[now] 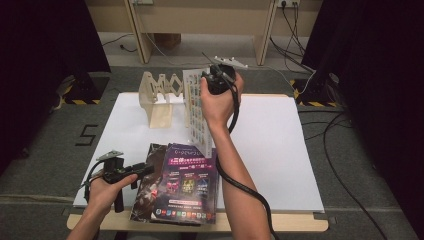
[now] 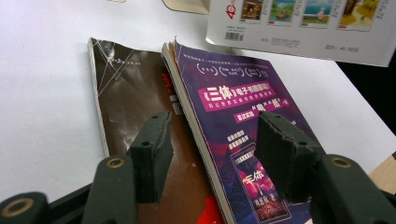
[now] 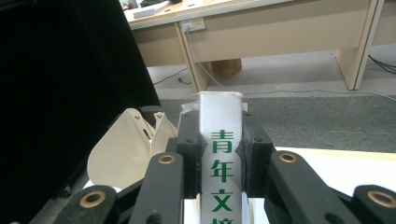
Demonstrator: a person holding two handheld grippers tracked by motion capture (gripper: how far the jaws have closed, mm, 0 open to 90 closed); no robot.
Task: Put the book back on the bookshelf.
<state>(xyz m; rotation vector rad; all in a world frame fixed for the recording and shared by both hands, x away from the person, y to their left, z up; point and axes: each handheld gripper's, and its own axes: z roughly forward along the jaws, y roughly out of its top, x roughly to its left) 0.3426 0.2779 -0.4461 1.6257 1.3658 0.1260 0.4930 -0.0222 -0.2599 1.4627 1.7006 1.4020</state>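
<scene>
My right gripper (image 1: 209, 82) is raised over the back of the table, shut on the spine of a white magazine (image 1: 196, 112) that hangs upright beneath it. In the right gripper view the spine with green characters (image 3: 221, 158) sits clamped between the pads of that gripper (image 3: 219, 140). A brown magazine (image 1: 148, 185) lies flat at the front left with a purple magazine (image 1: 191, 185) overlapping it. My left gripper (image 1: 144, 170) rests low at their left edge, open. Its pads (image 2: 152, 154) straddle the purple magazine's (image 2: 233, 102) spine edge above the brown one (image 2: 130, 93) without pressing.
A wooden accordion rack (image 1: 157, 95) stands on the white board (image 1: 280, 150) at the back left, just left of the held magazine, and shows as pale curved slats (image 3: 123, 151). Desk legs, cables and dark curtains surround the table.
</scene>
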